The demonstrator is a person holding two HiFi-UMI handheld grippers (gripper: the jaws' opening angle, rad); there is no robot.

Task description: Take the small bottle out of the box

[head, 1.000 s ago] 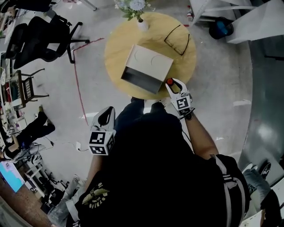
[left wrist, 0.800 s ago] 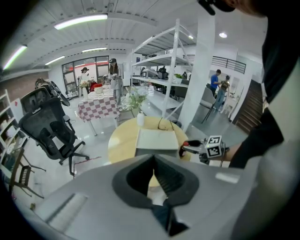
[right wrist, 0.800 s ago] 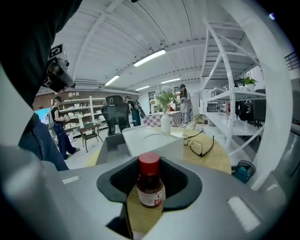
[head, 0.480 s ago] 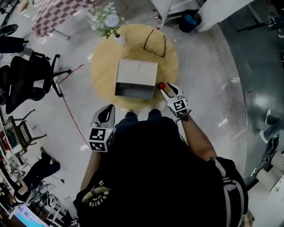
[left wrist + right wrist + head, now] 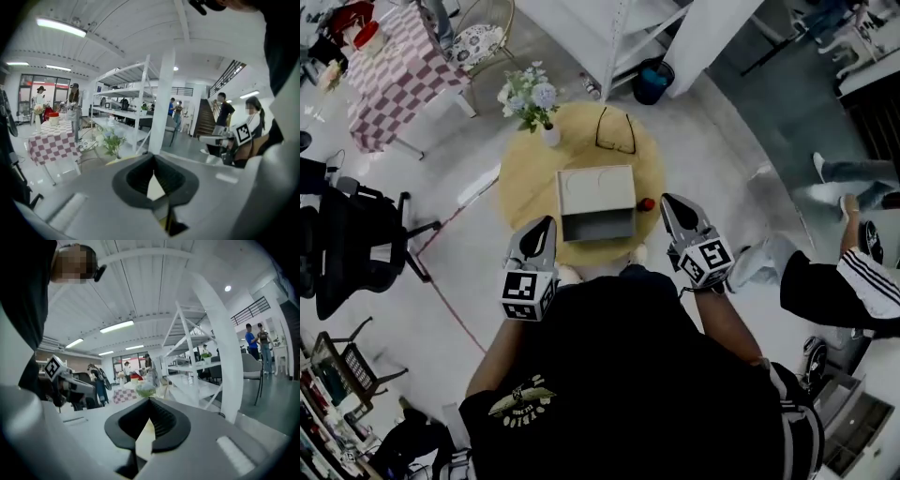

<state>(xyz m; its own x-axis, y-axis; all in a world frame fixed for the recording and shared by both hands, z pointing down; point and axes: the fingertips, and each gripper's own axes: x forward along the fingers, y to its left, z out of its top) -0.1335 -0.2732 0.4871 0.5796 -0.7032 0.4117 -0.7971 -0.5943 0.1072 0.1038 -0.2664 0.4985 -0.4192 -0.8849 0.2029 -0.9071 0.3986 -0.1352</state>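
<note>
Small bottle (image 5: pixel 647 203), red cap, is already out of the box (image 5: pixel 596 190). It sits on the counter (image 5: pixel 530 178) just beside the box's right wall, apart from it or barely touching; can't tell which.

Right gripper (image 5: pixel 667 201): jaws have just been closing and are now together, with nothing between them. In the right gripper view they aim out across the room, not at the bottle. The bottle lies just off the right jaws' tips, ahead and slightly to their left, and lower down by my read.

Left gripper (image 5: pixel 547 223): jaws together, empty, also aimed out at the room. From these jaws the bottle is well off to the right, with the box's open front in between.

The right hand is clearly nearer. Only the cap shows from above, so the bottle is likely upright, long axis vertical, though the body is too small to confirm.

Judgement: task looks done. A re-grasp would fall to the right jaws: open, drop, come in level across the cap.
</note>
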